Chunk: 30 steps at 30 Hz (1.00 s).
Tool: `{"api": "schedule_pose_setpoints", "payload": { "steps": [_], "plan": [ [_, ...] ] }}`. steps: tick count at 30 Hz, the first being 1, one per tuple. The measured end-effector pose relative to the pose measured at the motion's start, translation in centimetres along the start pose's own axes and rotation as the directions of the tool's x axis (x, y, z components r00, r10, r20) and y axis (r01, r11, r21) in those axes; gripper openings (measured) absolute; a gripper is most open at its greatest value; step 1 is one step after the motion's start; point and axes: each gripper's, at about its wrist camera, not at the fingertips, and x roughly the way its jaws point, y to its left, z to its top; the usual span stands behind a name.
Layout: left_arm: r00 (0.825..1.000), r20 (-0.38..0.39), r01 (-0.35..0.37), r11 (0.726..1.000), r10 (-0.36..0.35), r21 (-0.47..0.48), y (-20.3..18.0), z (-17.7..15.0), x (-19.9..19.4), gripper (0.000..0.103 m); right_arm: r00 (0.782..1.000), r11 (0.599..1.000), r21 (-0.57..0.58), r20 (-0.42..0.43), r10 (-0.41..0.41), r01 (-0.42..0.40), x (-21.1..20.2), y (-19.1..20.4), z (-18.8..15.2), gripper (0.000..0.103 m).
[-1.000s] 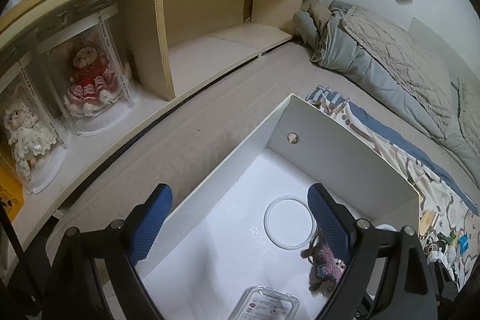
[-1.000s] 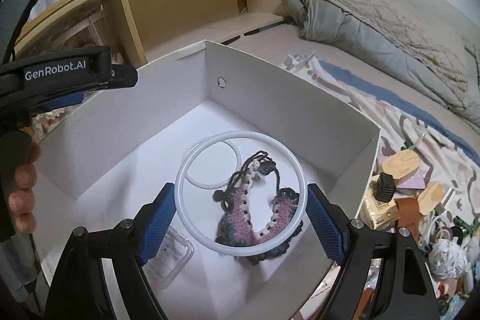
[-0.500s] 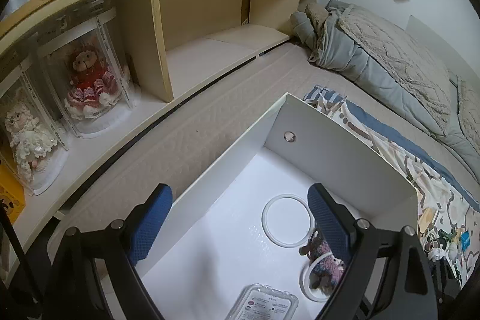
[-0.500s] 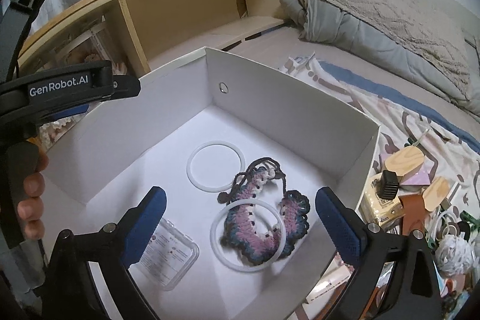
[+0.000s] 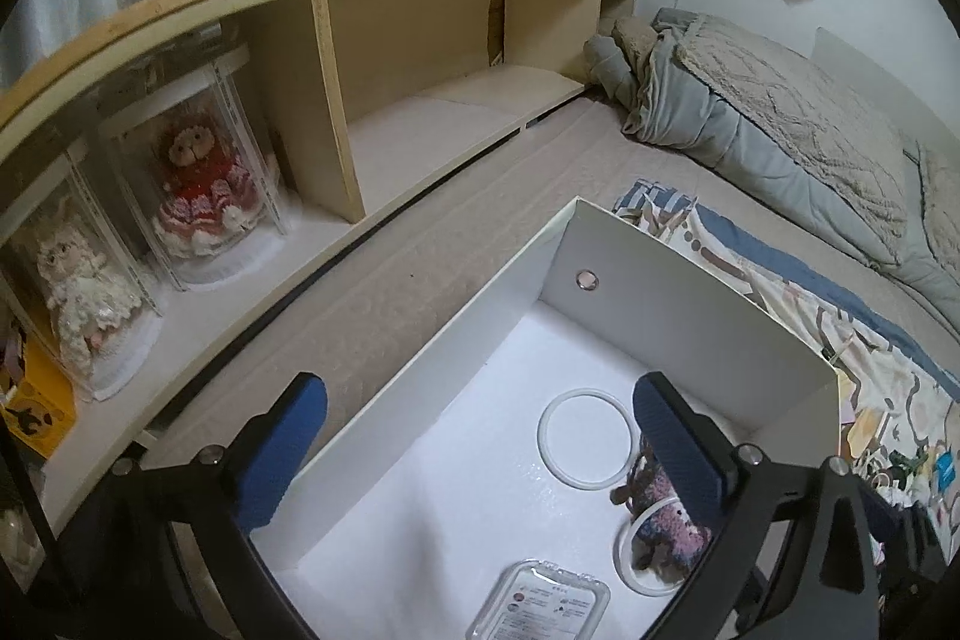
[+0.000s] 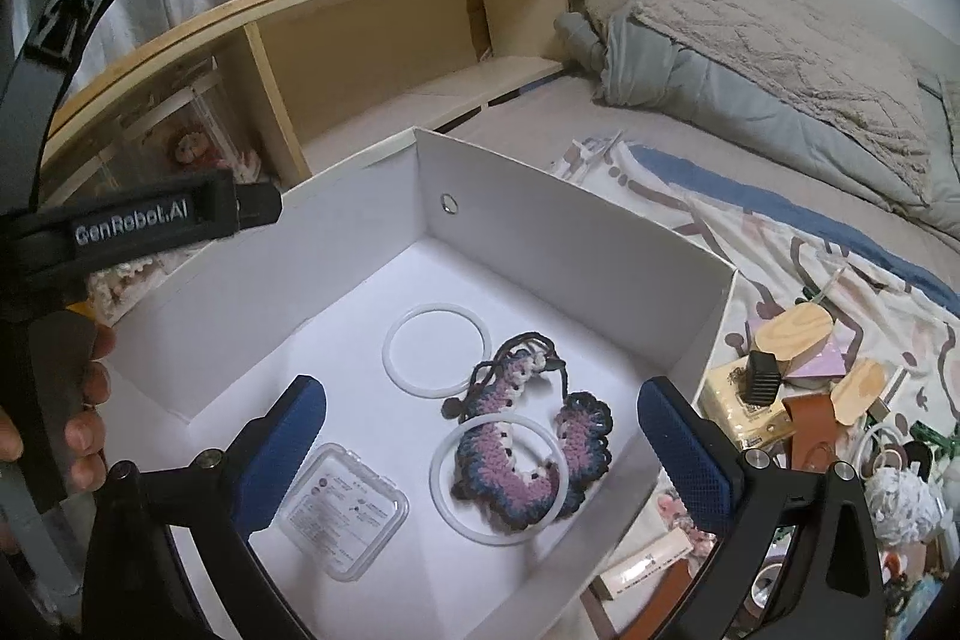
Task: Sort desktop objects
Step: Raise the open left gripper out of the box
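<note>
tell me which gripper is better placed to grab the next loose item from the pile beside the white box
Right, probably. The right gripper is open and empty over the white box, beside the pile on its right. The left gripper sits over the box's far side.

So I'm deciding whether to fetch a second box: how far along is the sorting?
Done: two white rings, a crocheted piece and a clear plastic case lie in the white box. In hand: nothing; the right gripper has just opened and hangs over the box, empty like the left gripper. Left: the pile of items beside the box.
</note>
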Motion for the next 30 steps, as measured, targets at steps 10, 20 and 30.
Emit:
{"api": "schedule_pose_setpoints", "payload": {
  "steps": [10,20,30],
  "plan": [
    [0.999,0.036,-0.002,1.0,0.002,0.006,-0.1,0.0,-2.6,0.103,0.999,0.999,0.033,0.028,-0.039,0.039,-2.4,-0.7,0.3,0.103],
    [0.997,0.07,0.028,0.999,-0.03,0.021,-0.9,-0.4,-5.6,0.103,0.994,0.994,0.065,0.056,-0.095,0.091,-5.4,-2.1,0.5,0.103],
    [0.994,0.077,0.079,0.996,-0.082,0.039,-2.4,-0.4,-7.1,0.103,0.982,0.979,0.122,0.074,-0.173,0.164,-8.8,-5.2,0.2,0.103]
  ]
}}
